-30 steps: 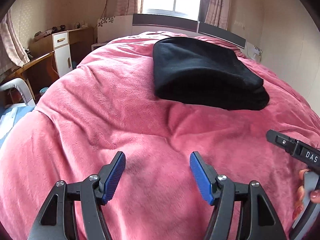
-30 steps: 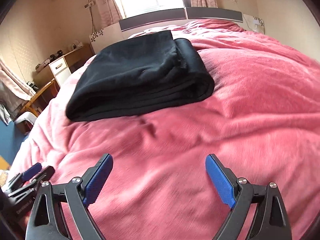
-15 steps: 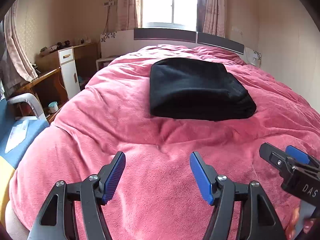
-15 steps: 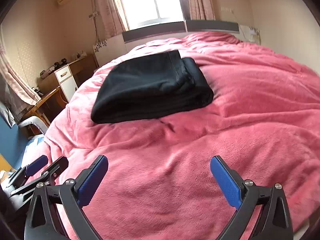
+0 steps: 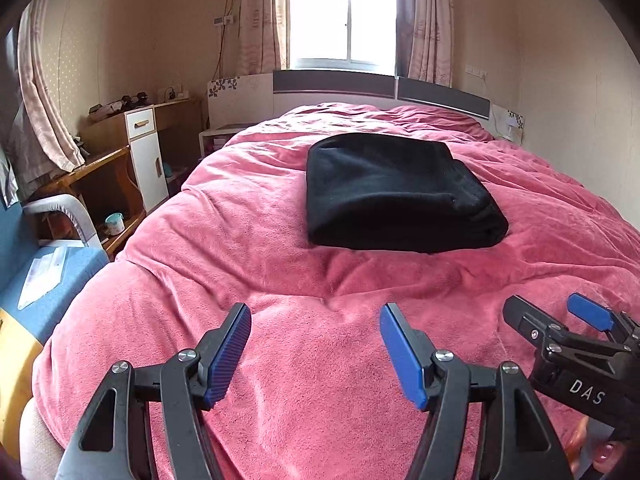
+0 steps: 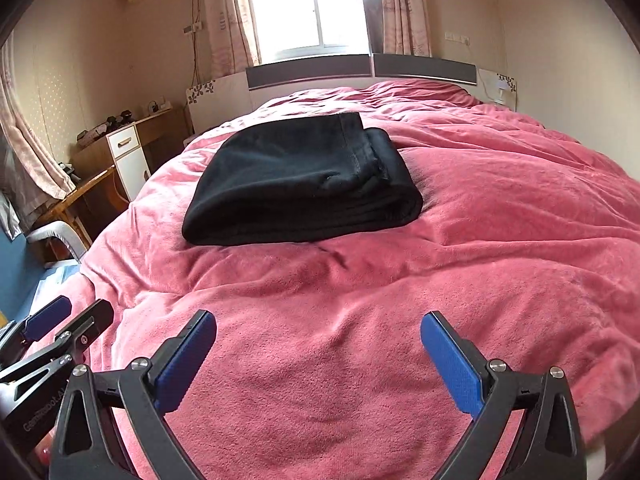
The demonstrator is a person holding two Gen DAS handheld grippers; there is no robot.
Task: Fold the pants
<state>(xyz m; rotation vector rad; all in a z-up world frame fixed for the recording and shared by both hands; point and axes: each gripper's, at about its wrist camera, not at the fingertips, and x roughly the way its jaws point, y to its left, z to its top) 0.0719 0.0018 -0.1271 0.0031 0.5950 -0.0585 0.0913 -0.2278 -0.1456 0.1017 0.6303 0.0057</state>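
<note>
Where daylight enters, a pink blanket (image 5: pixel 280 240) carries folded pants (image 5: pixel 396 192).

I am counting one pair of black pants (image 5: pixel 396 192) lying folded on one pink bed (image 5: pixel 280 360), and two grippers, my left (image 5: pixel 316 350) and my right (image 6: pixel 319 364), each showing two blue pads. I am also seeing one window (image 5: pixel 342 20), one white cabinet (image 5: pixel 146 156) and one cup (image 5: pixel 114 223).

Black plastic two-finger left gripper (image 5: pixel 315 350) and right gripper (image 6: pixel 319 362): blue ribbed pads (image 5: pixel 228 356), silver screws (image 5: pixel 187 355), white "DAS" lettering (image 5: pixel 586 391).
</note>
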